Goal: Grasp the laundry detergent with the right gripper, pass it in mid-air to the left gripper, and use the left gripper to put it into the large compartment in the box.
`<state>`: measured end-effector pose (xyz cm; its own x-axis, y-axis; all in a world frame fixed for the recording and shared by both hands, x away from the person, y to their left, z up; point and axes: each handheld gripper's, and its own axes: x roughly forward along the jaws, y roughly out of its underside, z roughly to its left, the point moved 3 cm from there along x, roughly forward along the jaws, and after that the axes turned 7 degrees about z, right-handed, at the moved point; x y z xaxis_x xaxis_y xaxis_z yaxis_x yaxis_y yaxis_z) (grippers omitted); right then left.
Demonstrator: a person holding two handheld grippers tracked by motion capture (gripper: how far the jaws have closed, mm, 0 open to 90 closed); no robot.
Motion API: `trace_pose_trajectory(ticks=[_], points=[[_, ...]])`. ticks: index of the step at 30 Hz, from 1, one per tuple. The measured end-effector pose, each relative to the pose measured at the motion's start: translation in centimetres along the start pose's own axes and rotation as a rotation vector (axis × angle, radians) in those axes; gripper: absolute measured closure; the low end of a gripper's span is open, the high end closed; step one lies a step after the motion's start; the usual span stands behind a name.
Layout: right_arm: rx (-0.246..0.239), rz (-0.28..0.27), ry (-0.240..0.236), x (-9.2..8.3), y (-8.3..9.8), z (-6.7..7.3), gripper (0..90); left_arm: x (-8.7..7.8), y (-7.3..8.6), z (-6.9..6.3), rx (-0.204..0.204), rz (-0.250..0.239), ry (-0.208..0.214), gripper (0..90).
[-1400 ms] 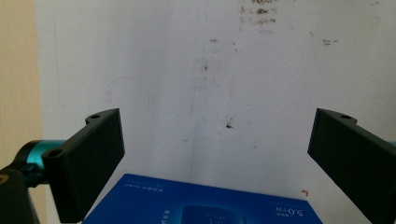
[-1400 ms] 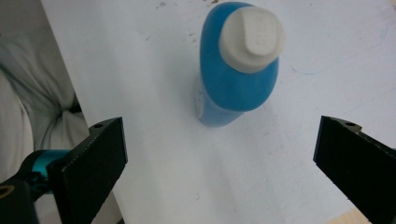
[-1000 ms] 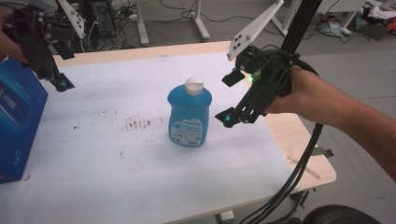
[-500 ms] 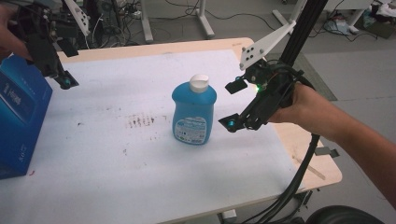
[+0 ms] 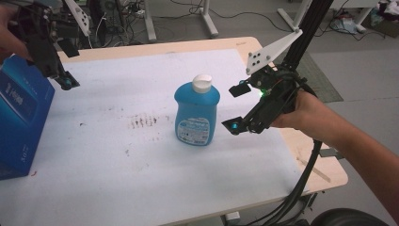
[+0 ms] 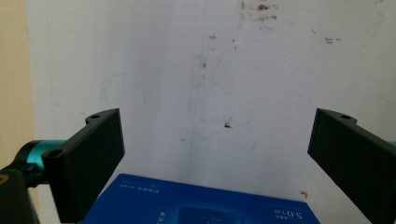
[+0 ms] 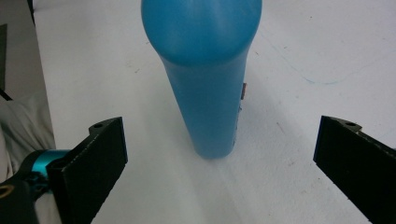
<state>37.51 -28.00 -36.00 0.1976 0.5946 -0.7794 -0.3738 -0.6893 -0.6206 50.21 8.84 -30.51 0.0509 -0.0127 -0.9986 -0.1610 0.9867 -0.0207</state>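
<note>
Jaws spread wide on my right gripper (image 5: 237,107), just beside the blue bottle (image 5: 197,113) standing upright mid-surface, nothing gripped yet; my left gripper (image 5: 66,81), jaws apart too, hangs above the blue box (image 5: 19,117); the grasp remains.

- A blue box (image 5: 19,117) stands at the table's left edge, printed with pale lettering on its faces.
- A white foam sheet (image 5: 117,179) covers most of the wooden table (image 5: 329,174).
- Dark smudges (image 5: 143,121) mark the sheet near its middle.
- Black cables (image 5: 291,202) hang off the table's near right corner.
</note>
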Motion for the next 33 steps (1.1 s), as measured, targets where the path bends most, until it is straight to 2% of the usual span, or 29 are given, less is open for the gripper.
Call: trace_pose_trajectory(ticks=[7,29,33], points=[[0.011,-0.03,0.006,0.8,0.1,-0.4,2.1,0.1,0.0,0.1,0.002,0.008,0.0,3.8],[0.008,-0.07,-0.037,4.1,-0.2,-0.4,2.1,0.4,0.1,0.2,-0.004,0.005,0.004,3.7],[0.007,-0.093,-0.045,4.8,-0.5,-0.4,2.1,0.5,0.1,0.2,-0.001,0.007,0.004,3.7]])
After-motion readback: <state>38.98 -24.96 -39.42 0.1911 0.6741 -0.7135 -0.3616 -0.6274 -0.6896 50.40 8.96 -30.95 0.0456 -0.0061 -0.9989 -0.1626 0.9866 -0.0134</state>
